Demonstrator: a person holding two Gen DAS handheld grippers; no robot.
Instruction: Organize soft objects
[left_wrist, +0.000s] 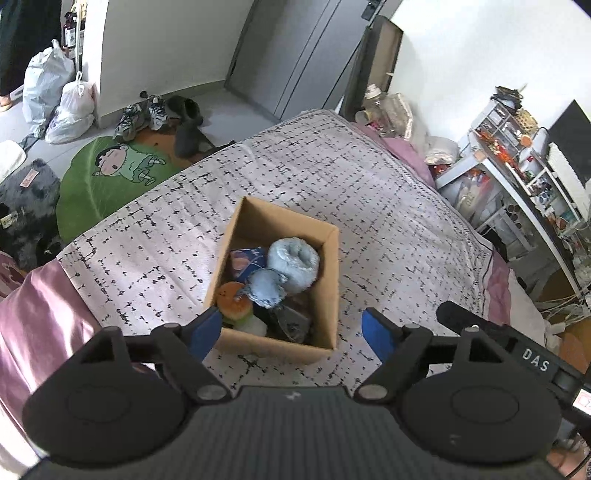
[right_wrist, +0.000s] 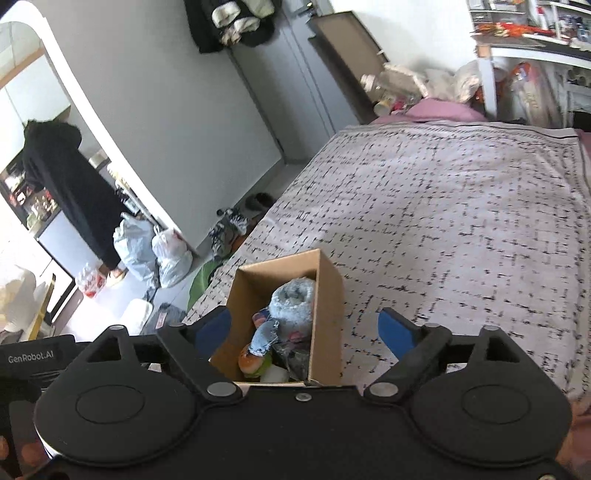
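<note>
a: start close in — what are the claws doing?

b: both hang spread wide with nothing between the blue pads. the left claw (left_wrist: 291, 332) sits above the near end of the cardboard box (left_wrist: 328, 288), and the right claw (right_wrist: 306, 332) frames the same box from its own side. neither pad touches the cardboard or anything in it.

a: and the soft things?

b: all inside the box, which stands on the patterned bed cover (left_wrist: 155, 251). nearest is an orange-and-green plush burger (left_wrist: 233, 301) beside something white, then a small blue plush (left_wrist: 266, 288) lying over dark items i can't make out, then a fluffy blue roll (left_wrist: 293, 263) further back, with a dark blue printed piece (left_wrist: 247, 258) tucked at its left. the far end of the box is bare cardboard.

a: so which step is this?

b: i'd judge it a release just finished, or the gap between items — empty claws over a filled box. the cover around it shows no loose soft object in either view.

a: next move?

b: if anything remains, it lies out of frame, so the claws would need to swing away and find it. beyond the bed there's only a green cartoon rug (left_wrist: 122, 170), shoes and plastic bags (left_wrist: 59, 96) on the floor — not part of this, by the look of it.
</note>
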